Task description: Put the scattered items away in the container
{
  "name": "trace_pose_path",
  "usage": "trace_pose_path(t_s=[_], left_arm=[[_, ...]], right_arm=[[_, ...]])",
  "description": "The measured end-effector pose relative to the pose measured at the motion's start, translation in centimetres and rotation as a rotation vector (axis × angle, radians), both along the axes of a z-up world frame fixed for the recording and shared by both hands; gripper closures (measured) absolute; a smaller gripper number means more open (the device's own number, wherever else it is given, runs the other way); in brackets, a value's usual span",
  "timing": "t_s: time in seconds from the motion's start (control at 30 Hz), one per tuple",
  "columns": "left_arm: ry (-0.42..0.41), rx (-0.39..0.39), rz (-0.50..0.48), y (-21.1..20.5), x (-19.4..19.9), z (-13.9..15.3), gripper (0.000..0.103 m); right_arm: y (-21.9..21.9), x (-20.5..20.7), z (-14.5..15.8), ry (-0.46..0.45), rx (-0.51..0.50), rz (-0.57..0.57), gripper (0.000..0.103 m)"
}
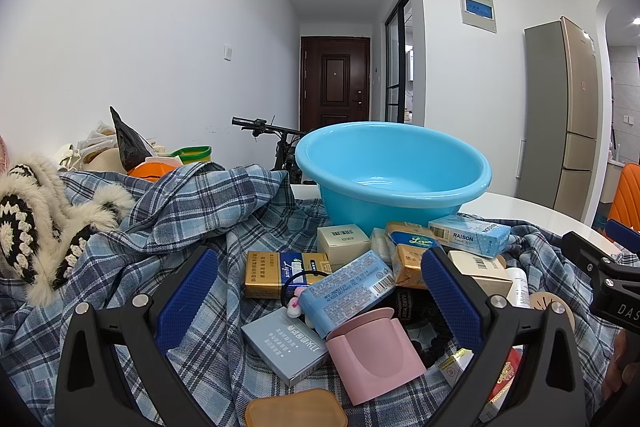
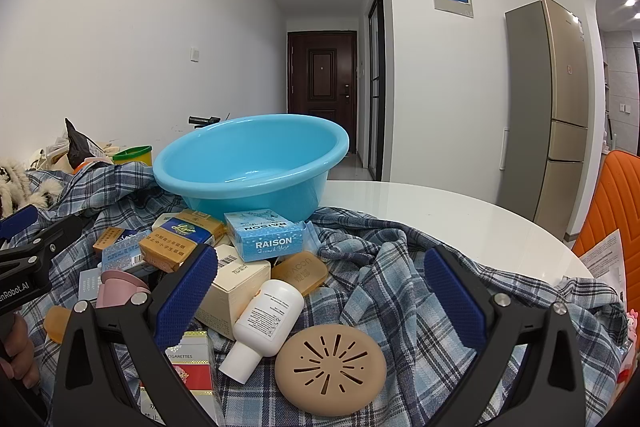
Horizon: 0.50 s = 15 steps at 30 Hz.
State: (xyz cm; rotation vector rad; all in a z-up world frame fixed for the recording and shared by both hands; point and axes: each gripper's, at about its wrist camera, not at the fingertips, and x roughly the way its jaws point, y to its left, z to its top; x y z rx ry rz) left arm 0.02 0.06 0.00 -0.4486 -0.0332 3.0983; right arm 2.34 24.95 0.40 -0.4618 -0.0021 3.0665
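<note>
While both grippers — left gripper (image 1: 320, 291), right gripper (image 2: 320, 291) — gape empty, one blue basin (image 1: 394, 167) waits.

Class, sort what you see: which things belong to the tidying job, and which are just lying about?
Job:
blue basin
RAISON box
white bottle
tan round disc
pink holder

Lying about:
fridge
orange chair
bicycle

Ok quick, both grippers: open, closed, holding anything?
Left gripper: open, holding nothing, over the pink holder.
Right gripper: open, holding nothing, over the white bottle.
</note>
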Motion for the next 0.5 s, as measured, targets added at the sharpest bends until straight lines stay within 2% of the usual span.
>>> trace_pose_path(t_s=[0.5], left_arm=[[0.000,0.001,0.009,0.03,0.20,0.09,0.000]], right_arm=[[0.00,0.00,-0.12,0.000,0.000,0.000,0.000]])
